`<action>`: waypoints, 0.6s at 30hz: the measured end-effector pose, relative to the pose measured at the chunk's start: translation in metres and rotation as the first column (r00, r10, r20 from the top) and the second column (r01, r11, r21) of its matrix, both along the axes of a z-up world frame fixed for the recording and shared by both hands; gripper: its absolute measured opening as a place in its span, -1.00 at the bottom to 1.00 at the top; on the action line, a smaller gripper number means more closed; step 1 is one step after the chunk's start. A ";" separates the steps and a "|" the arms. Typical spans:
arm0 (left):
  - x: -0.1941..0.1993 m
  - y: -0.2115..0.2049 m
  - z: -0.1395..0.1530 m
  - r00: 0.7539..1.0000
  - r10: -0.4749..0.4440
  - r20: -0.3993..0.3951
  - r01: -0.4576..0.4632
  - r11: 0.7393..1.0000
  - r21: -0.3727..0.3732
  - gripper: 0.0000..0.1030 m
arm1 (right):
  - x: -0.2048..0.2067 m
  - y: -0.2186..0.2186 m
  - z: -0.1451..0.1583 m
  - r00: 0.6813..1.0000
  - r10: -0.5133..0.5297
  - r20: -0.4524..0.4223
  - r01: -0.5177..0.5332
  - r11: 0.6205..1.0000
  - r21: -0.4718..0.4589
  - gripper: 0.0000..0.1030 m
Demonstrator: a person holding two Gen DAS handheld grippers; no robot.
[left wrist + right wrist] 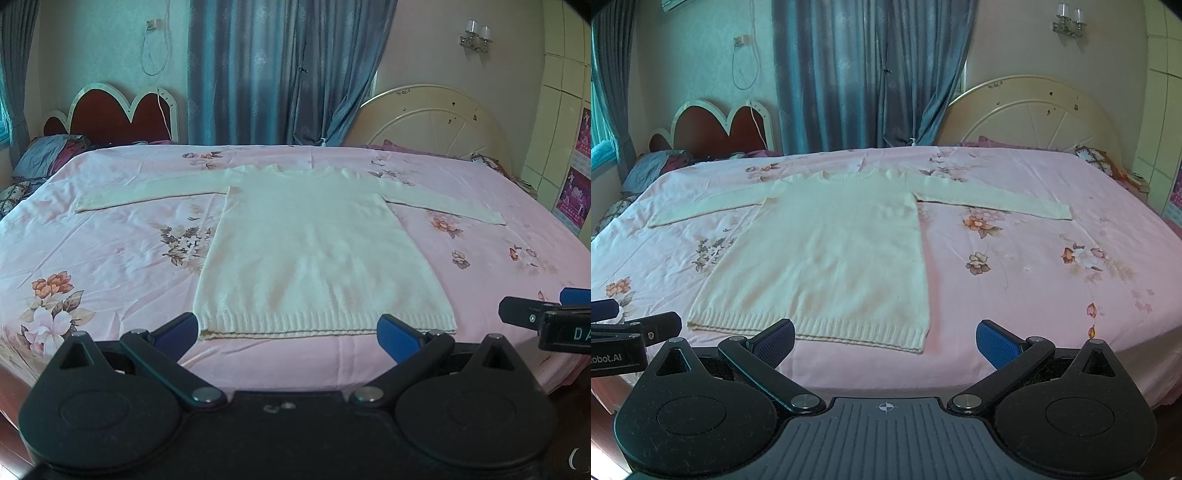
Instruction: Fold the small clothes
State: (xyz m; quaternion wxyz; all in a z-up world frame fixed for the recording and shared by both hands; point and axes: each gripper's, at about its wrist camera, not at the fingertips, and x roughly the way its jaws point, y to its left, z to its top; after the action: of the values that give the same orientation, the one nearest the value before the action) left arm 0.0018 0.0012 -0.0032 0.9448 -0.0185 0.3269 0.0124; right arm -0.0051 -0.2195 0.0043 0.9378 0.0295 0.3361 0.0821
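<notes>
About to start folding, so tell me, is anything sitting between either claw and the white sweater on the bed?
Nothing visible. The white sweater lies flat on the pink floral sheet, hem nearest. The left claw and right claw are both open just short of the hem.

Sweater (317,251): flat on bed (110,236), ahead of left gripper (290,338); hem nearest, neckline far
Sleeves: spread out left and right, flat on bed
Left gripper: fingers wide apart just short of hem, straddling it
Right gripper (884,341): beside the left one, right of it; hem's right corner ahead between its spread fingers
Headboard (122,114): behind bed, far left
Curtain (280,70): behind bed, centre
Round frame (436,122): behind bed, far right
</notes>
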 end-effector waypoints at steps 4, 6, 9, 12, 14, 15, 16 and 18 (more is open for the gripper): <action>-0.002 0.002 0.001 1.000 0.006 0.002 -0.006 1.000 -0.001 0.99 | 0.001 0.000 0.001 1.000 0.001 -0.002 -0.001 1.000 0.003 1.00; -0.002 0.002 0.001 1.000 0.009 0.003 -0.009 1.000 -0.001 0.99 | 0.000 0.003 0.003 1.000 0.002 0.000 -0.002 1.000 -0.002 1.00; -0.002 0.002 0.001 1.000 0.011 0.002 -0.011 1.000 -0.001 0.99 | -0.002 0.005 0.005 1.000 0.003 0.002 -0.003 1.000 -0.003 1.00; -0.002 0.001 0.001 1.000 0.011 0.001 -0.011 1.000 -0.001 0.99 | -0.002 0.006 0.005 1.000 0.003 0.001 -0.003 1.000 -0.003 1.00; -0.001 0.001 0.001 1.000 0.009 -0.001 -0.009 1.000 -0.002 0.99 | -0.002 0.006 0.006 1.000 0.002 0.001 -0.002 1.000 -0.004 1.00; -0.001 0.002 0.001 1.000 0.010 -0.001 -0.010 1.000 -0.002 0.99 | -0.002 0.006 0.006 1.000 0.002 0.001 -0.002 1.000 -0.004 1.00; -0.002 0.001 0.001 1.000 0.009 -0.001 -0.009 1.000 -0.001 0.99 | -0.002 0.006 0.006 1.000 0.001 0.001 -0.001 1.000 -0.003 1.00; -0.002 0.002 0.001 1.000 0.009 -0.001 -0.009 1.000 -0.002 0.99 | -0.002 0.007 0.006 1.000 0.001 0.001 -0.001 1.000 -0.003 1.00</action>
State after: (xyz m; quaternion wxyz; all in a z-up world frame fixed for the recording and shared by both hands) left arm 0.0002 0.0034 -0.0023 0.9446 -0.0210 0.3273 0.0163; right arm -0.0069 -0.2127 0.0105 0.9379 0.0280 0.3359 0.0818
